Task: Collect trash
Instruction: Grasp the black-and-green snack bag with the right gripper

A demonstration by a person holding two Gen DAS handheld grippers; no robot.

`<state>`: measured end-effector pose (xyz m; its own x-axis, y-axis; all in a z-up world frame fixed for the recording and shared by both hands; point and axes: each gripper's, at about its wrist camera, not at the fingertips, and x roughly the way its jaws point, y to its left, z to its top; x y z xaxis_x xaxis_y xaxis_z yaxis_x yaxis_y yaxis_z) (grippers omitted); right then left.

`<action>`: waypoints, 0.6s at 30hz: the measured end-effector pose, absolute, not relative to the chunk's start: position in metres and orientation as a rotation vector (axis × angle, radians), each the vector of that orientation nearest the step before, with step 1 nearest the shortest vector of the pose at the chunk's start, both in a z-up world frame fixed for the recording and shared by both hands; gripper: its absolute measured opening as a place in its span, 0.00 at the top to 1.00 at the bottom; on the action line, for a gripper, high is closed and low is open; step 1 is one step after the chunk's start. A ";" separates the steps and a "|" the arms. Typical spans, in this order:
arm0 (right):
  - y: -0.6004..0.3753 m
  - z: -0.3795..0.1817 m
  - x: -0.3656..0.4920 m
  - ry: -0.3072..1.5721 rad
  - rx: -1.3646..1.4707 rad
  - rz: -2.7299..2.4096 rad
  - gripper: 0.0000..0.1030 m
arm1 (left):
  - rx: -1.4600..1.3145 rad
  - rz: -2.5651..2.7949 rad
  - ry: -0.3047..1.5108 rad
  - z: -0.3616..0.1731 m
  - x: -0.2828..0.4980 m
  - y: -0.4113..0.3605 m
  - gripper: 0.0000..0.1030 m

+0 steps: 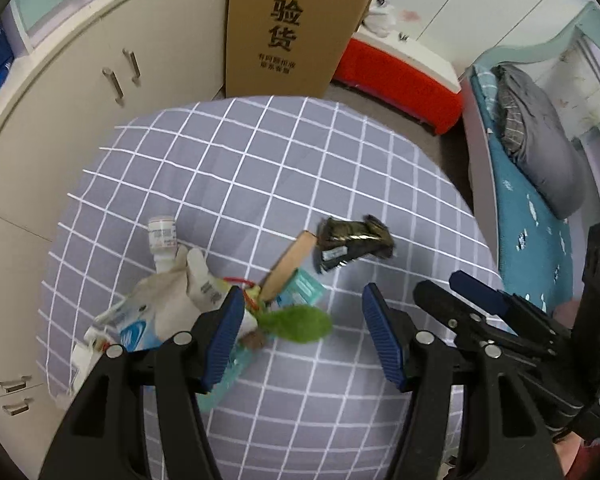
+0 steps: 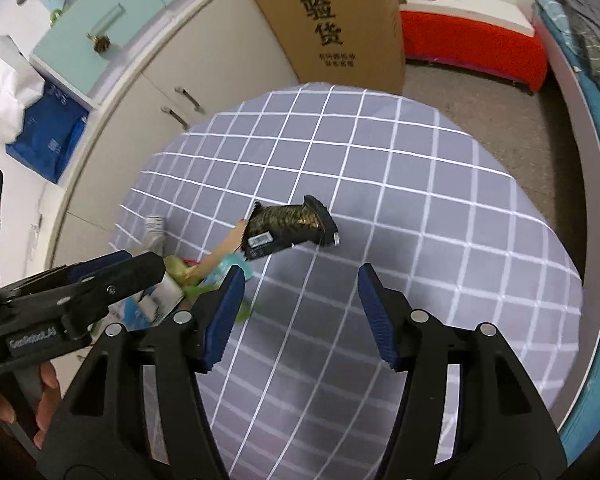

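Observation:
A pile of trash lies on the round table's grey checked cloth (image 1: 260,180): a small white bottle (image 1: 162,236), a crumpled white glove (image 1: 176,292), a blue-and-white carton (image 1: 134,332), a cardboard strip (image 1: 290,264), a teal packet (image 1: 302,288) and a green leaf (image 1: 296,322). A dark snack wrapper (image 1: 352,240) lies just right of the pile. My left gripper (image 1: 303,292) hangs open over the leaf, its pads touching nothing. My right gripper (image 2: 300,270) is open and empty above the cloth (image 2: 380,180), just short of the dark wrapper (image 2: 288,228). Each gripper shows in the other's view, side by side.
A tall cardboard box (image 1: 296,28) stands behind the table, cream cabinets (image 1: 80,100) to the left. A red-and-white bench (image 1: 400,76) and a bed with teal sheet (image 1: 532,208) sit to the right. A blue bag (image 2: 44,140) rests by the cabinets.

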<state>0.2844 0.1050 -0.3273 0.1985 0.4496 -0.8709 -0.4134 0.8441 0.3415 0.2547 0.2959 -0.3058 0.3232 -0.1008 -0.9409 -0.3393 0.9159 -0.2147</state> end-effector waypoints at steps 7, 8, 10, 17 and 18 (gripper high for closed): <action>0.133 -0.359 0.306 1.249 -0.079 0.621 0.43 | -0.434 0.166 1.298 -0.332 0.274 0.310 0.41; 0.135 -0.360 0.308 1.246 -0.094 0.622 0.43 | -0.428 0.167 1.304 -0.335 0.276 0.311 0.41; 0.139 -0.364 0.312 1.241 -0.116 0.628 0.43 | -0.429 0.164 1.310 -0.338 0.280 0.313 0.41; 0.150 -0.371 0.319 1.214 -0.191 0.662 0.46 | -0.454 0.162 1.318 -0.345 0.287 0.319 0.41; 0.152 -0.371 0.318 1.209 -0.205 0.674 0.60 | -0.457 0.160 1.319 -0.346 0.286 0.319 0.41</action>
<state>0.3180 0.1517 -0.3712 0.1890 0.3697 -0.9097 -0.5793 0.7900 0.2007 0.2863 0.3189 -0.3456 0.2533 -0.1426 -0.9568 -0.3673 0.9008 -0.2315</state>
